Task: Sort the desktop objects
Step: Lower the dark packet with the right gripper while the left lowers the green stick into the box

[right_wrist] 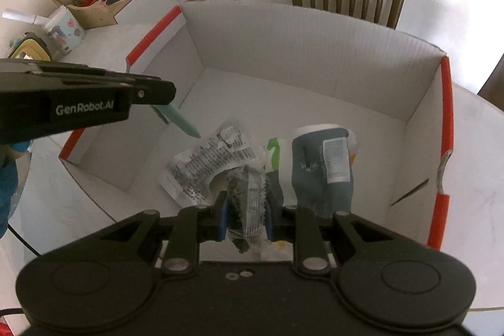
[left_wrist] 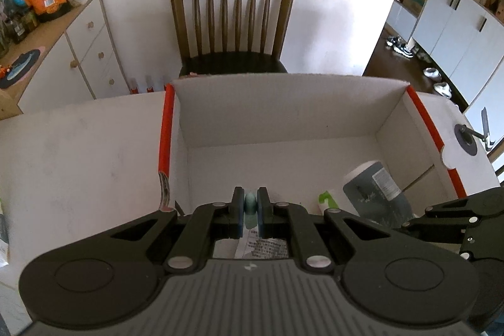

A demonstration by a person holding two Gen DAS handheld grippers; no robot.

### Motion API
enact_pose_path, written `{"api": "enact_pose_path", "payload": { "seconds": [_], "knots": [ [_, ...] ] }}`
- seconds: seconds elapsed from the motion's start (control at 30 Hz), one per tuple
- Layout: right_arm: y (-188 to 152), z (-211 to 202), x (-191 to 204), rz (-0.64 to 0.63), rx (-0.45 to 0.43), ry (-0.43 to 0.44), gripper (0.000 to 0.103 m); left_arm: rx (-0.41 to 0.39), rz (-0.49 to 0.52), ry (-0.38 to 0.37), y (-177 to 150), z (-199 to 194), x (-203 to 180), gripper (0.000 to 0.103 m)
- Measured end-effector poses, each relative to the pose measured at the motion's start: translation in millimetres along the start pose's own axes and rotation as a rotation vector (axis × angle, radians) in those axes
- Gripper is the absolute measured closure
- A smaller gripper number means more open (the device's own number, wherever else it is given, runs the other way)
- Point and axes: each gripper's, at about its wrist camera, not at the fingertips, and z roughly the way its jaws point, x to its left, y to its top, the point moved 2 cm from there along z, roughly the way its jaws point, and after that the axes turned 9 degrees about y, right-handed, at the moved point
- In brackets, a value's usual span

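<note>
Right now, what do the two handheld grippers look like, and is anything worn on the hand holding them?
Both the left gripper and the right gripper are matte black, with two round discs on the body, silver pivot pins and blue pads inside the fingers. The left one bears white "GenRobot.AI" lettering on its side. A blue glove or sleeve shows at the picture's left edge.

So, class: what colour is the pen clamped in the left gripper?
Pale mint green pen, clearest in the right wrist view.

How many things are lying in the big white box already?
3 that I can see: a printed plastic packet in the middle, a green-and-white item beside it, and a dark grey bottle on the right. Smaller things may hide underneath.
</note>
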Motion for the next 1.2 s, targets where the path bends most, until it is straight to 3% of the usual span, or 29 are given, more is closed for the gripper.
{"api": "enact_pose_path", "payload": {
  "seconds": [0.3, 0.8, 1.2],
  "knots": [
    [-5, 6, -3, 0.013, 0.010, 0.004, 0.081, 0.023, -0.003, -0.004, -7, 4, 1, 0.096],
    [-6, -4, 0, 0.003, -0.033, 0.003, 0.055, 0.064, 0.006, -0.002, -12, -3, -1, 0.096],
    [-7, -31, 12, -0.028, -0.072, 0.018, 0.054, 0.033, 0.014, -0.025, -17, -43, -6, 0.096]
  ]
}}
